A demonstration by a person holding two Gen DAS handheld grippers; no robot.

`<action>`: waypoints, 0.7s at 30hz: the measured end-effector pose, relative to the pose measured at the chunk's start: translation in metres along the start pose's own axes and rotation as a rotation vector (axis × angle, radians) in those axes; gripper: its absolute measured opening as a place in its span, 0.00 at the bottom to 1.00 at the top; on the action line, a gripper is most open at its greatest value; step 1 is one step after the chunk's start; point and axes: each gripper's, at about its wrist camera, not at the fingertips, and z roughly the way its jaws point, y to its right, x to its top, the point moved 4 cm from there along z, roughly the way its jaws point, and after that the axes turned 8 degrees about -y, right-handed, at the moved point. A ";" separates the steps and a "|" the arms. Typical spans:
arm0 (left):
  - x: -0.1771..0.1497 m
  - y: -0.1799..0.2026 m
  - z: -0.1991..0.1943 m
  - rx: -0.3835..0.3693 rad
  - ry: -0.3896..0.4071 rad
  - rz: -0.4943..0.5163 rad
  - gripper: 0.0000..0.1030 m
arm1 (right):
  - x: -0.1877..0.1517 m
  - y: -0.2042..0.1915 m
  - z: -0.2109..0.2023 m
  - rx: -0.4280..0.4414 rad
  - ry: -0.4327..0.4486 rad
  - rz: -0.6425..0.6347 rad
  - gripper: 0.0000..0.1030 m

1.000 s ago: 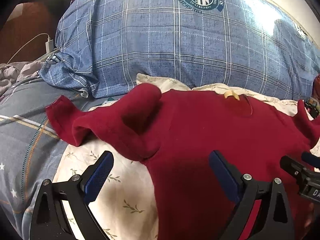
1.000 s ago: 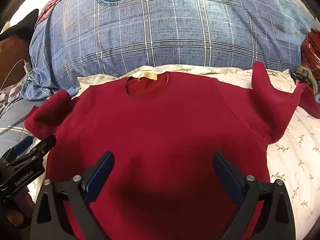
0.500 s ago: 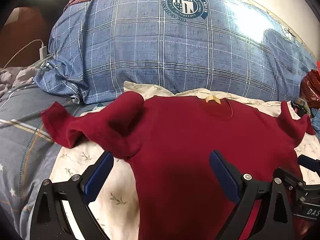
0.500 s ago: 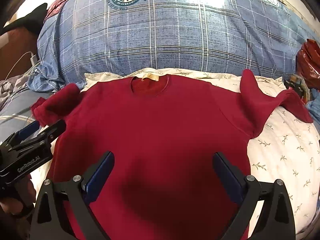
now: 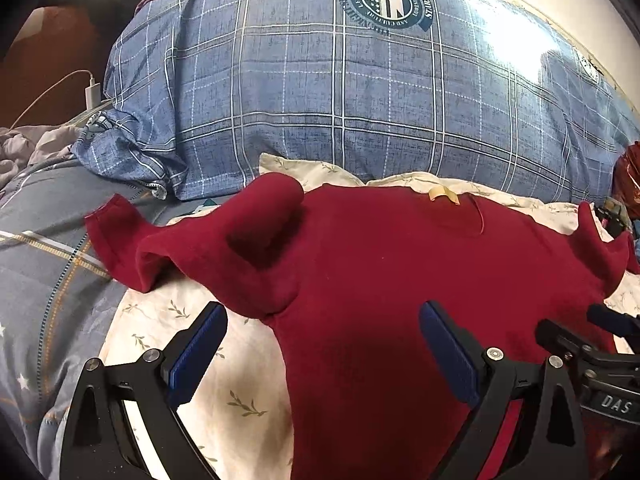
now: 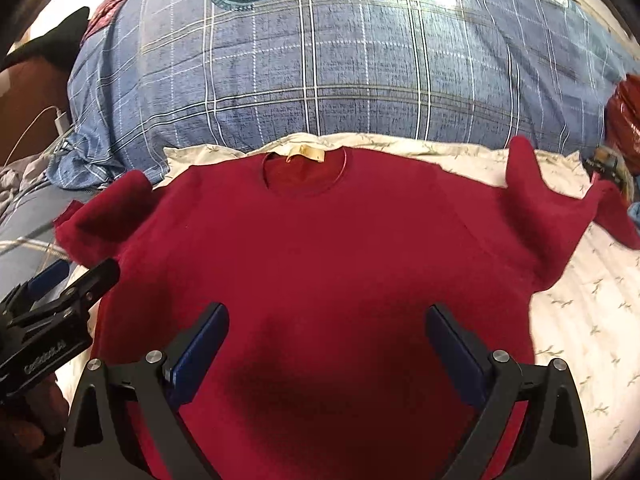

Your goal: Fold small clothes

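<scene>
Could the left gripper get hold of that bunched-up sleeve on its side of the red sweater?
Probably yes. The left gripper is open, and the bunched sleeve lies just ahead of it on the sweater, with nothing between them.

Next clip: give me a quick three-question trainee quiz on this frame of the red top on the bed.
1. True or false: the left gripper is shut on the red top.
2. Multiple choice: the top's neck label lies toward (A) the blue plaid pillow, (B) the grippers, (C) the white charger.
3. Fill in: both sleeves are bunched up rather than lying ____; see the left sleeve.

Key: 1 false, both the left and the right gripper are open above the cloth. 2 A. 3 flat.
</scene>
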 end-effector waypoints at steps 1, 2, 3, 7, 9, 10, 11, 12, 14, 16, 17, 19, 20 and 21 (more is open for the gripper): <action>0.000 0.000 0.002 0.005 -0.004 0.001 0.94 | 0.000 -0.001 0.002 0.005 -0.003 0.007 0.96; 0.001 -0.001 0.004 0.006 -0.008 -0.001 0.94 | 0.000 -0.002 0.005 0.011 -0.007 0.013 0.96; 0.001 -0.002 0.005 0.001 -0.010 -0.004 0.94 | 0.000 -0.004 0.007 0.013 -0.007 0.013 0.96; 0.001 -0.001 0.008 -0.001 -0.013 0.003 0.94 | 0.003 -0.009 0.010 0.012 -0.002 0.003 0.96; 0.001 -0.001 0.010 0.012 -0.006 0.013 0.94 | 0.003 -0.008 0.011 0.013 -0.002 0.005 0.96; 0.001 -0.001 0.010 0.016 -0.007 0.017 0.94 | 0.004 -0.007 0.011 0.013 -0.001 0.010 0.96; 0.000 -0.001 0.012 0.018 -0.011 0.019 0.94 | 0.004 -0.006 0.012 0.013 -0.002 0.014 0.96; -0.001 -0.002 0.013 0.017 -0.014 0.017 0.94 | 0.004 -0.005 0.013 0.012 -0.003 0.017 0.96; -0.001 -0.002 0.015 0.015 -0.016 0.013 0.94 | 0.004 -0.002 0.015 0.012 -0.011 0.028 0.96; -0.001 -0.002 0.016 0.020 -0.018 0.015 0.94 | 0.004 -0.001 0.016 0.014 -0.014 0.034 0.96; -0.001 -0.002 0.016 0.020 -0.019 0.014 0.94 | 0.004 -0.001 0.015 0.012 -0.011 0.035 0.96; -0.001 -0.002 0.016 0.020 -0.013 0.012 0.94 | 0.005 0.000 0.015 0.008 -0.007 0.035 0.96; -0.001 -0.002 0.016 0.021 -0.012 0.012 0.94 | 0.005 0.000 0.015 0.008 -0.007 0.037 0.96; -0.002 -0.002 0.016 0.021 -0.011 0.013 0.94 | 0.005 0.001 0.015 0.009 -0.008 0.039 0.96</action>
